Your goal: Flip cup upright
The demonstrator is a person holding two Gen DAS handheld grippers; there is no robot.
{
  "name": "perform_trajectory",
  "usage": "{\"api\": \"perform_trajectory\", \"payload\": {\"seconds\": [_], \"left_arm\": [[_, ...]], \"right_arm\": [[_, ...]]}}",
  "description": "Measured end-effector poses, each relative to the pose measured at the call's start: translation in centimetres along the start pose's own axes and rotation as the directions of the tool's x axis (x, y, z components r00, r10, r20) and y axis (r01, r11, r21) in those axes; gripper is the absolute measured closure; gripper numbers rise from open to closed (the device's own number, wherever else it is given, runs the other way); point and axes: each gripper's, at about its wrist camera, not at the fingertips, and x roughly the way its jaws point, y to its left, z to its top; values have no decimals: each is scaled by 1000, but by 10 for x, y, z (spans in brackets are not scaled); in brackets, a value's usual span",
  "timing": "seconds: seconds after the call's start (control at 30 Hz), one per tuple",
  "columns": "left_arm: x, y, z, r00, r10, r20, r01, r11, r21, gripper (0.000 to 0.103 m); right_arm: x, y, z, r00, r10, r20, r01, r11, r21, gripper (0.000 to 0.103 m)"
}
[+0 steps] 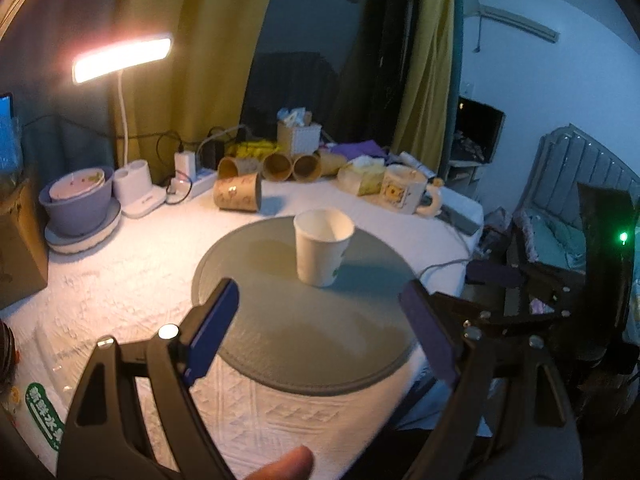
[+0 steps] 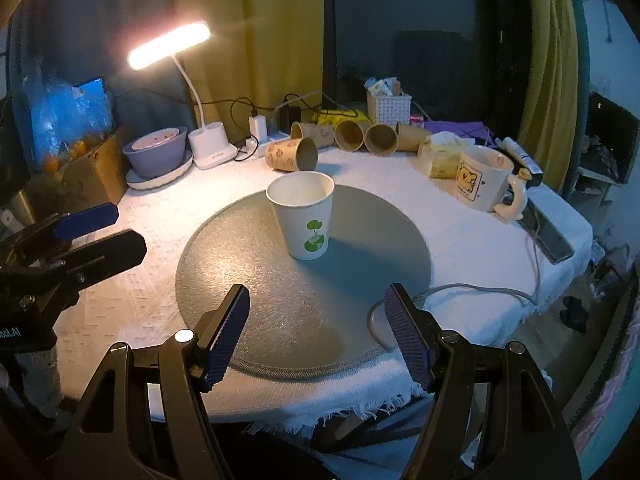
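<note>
Little writing is legible. In the left wrist view, a green label with white Chinese characters, reading roughly 新鲜水果, sits on a clear plastic bag (image 1: 42, 416) at the near left of the round grey mat (image 1: 280, 320). In the right wrist view, white letters ending "boLAI" stand on the black body of the left gripper (image 2: 90, 236), left of the mat. Small print on the cartoon mug (image 2: 482, 184), right of the mat, is too small to read.

White matt paper cup (image 2: 302, 216) with green leaf print. Round grey finely textured mat (image 2: 280, 304). White quilted cloth table cover (image 2: 460, 248), frayed edge.
</note>
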Motion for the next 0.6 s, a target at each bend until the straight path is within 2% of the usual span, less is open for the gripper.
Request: {"api": "perform_trajectory", "payload": {"seconds": [0.6], "left_arm": [[-51,-20,21,990,-9,142,0,998,63,18]], "right_arm": [[-63,9,11,990,-46,131,48,999,-9,30]]}}
